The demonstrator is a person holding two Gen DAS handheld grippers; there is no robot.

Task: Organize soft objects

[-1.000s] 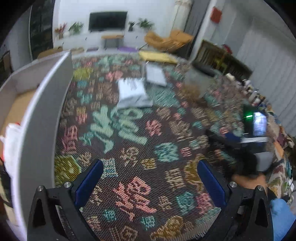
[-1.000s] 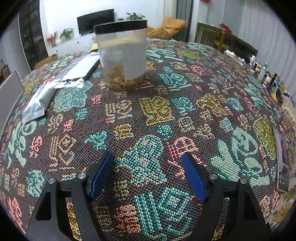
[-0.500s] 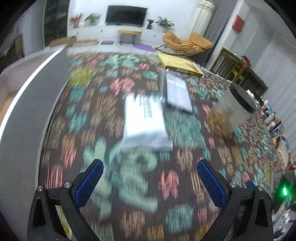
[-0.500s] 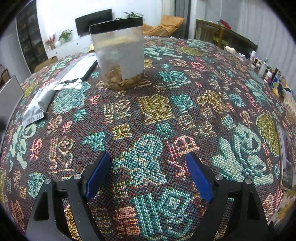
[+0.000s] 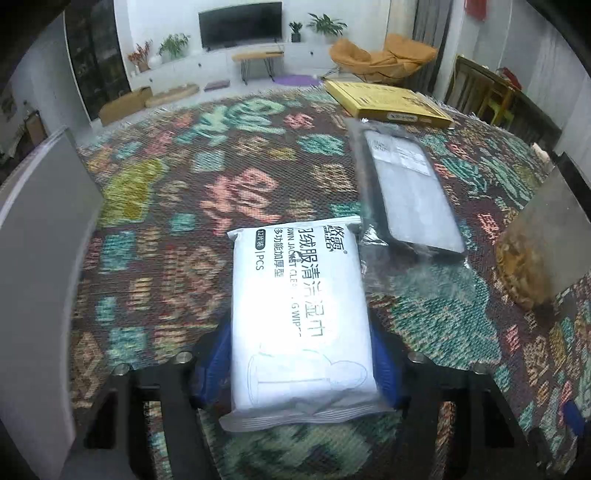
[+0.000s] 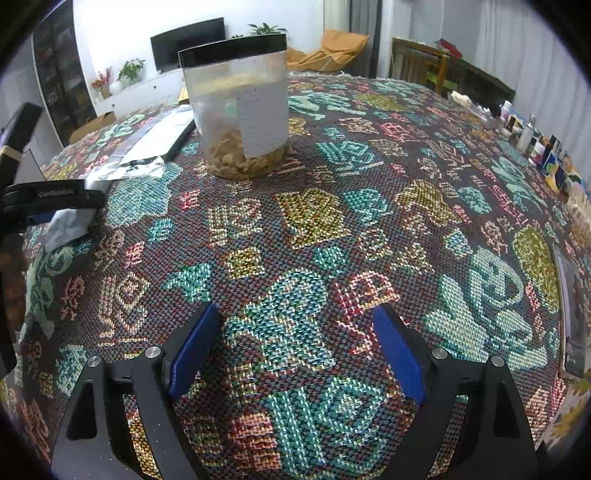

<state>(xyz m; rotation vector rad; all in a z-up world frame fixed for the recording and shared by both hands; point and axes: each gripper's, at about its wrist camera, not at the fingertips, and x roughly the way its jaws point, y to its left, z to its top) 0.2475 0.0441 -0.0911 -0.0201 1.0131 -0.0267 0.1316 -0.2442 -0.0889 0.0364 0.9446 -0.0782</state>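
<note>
While closing, left gripper (image 5: 301, 363) pinching white soft wipes pack (image 5: 299, 314); right gripper (image 6: 295, 347) spread, empty.

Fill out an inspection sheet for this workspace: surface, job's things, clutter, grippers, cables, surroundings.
Surface: patterned woven tablecloth covering the table.
Job's things: white wipes pack lying flat; grey plastic-wrapped packet beyond it to the right, their edges close together.
Clutter: clear jar with black lid, upright, partly filled with tan contents; yellow flat box at the far edge; grey bin wall at the left; small bottles and boxes at the right edge.
Grippers: left gripper has just been closing, blue pads on both sides of the wipes pack; right gripper open, nothing between its fingers.
Cables: nothing seen.
Surroundings: living room with television, potted plants, orange chair.
</note>
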